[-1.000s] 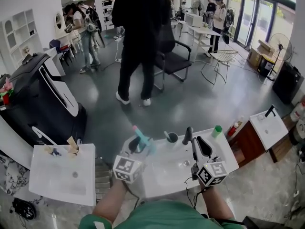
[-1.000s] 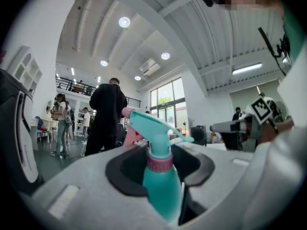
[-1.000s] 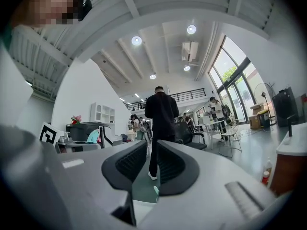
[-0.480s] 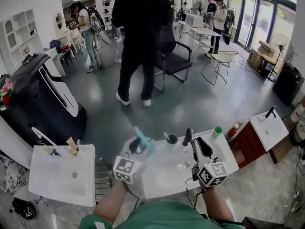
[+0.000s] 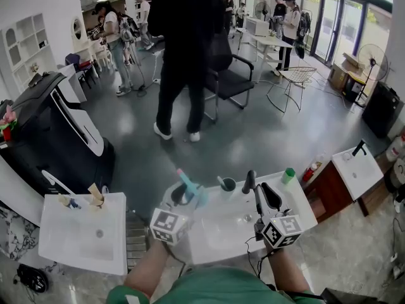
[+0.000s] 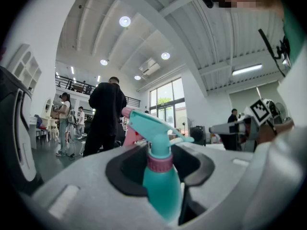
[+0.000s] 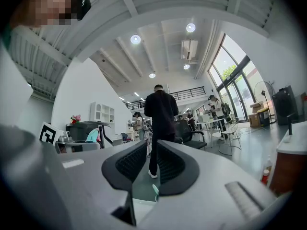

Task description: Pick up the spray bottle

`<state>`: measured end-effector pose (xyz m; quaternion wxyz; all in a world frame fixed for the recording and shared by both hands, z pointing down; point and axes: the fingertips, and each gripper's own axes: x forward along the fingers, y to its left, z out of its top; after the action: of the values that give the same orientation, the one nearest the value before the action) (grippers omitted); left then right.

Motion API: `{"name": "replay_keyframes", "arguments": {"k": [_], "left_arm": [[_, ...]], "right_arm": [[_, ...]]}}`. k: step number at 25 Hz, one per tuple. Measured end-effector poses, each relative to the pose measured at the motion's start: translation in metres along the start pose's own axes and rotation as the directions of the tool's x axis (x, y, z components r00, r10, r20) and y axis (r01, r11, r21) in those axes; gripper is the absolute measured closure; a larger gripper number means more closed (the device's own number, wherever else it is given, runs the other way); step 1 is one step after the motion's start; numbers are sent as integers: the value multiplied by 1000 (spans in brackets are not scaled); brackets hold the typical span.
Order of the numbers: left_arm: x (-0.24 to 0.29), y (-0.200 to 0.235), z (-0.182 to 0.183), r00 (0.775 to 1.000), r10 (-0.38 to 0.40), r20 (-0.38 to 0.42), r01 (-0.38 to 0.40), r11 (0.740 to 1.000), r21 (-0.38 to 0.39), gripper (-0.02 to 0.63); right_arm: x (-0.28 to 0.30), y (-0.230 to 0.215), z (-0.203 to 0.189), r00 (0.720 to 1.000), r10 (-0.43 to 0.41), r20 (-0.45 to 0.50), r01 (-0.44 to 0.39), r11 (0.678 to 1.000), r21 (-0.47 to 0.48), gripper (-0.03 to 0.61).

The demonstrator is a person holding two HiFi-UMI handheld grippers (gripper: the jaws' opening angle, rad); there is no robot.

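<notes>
Teal spray bottle (image 6: pixel 161 178), pink-collared, stands upright, pinched between the jaws of the left gripper (image 5: pixel 187 194), which is held level above the white sink (image 5: pixel 221 236). The right gripper (image 5: pixel 260 189), also level, has its jaws slightly parted and empty.

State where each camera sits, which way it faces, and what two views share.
Head view: on the person's head, facing steeply down at the white washbasin counter; shows forearms, left gripper, right gripper.
Left gripper view: on the left gripper, facing level along its jaws, closed on the teal plastic spray bottle.
Right gripper view: on the right gripper, facing level between empty, parted jaws toward a standing person in black.
Shared: both gripper views show that person.
</notes>
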<state>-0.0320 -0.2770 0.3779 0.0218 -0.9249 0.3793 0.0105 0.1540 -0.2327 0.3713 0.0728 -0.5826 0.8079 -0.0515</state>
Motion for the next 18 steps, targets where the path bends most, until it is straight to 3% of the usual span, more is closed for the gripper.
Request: {"name": "replay_keyframes", "arguments": {"k": [18], "left_arm": [[3,5,-7,1000,-3,-13,3,1000,-11,466]], "right_arm": [[5,2,-5,1000,1,-11,-1,1000,-10,518]]}}
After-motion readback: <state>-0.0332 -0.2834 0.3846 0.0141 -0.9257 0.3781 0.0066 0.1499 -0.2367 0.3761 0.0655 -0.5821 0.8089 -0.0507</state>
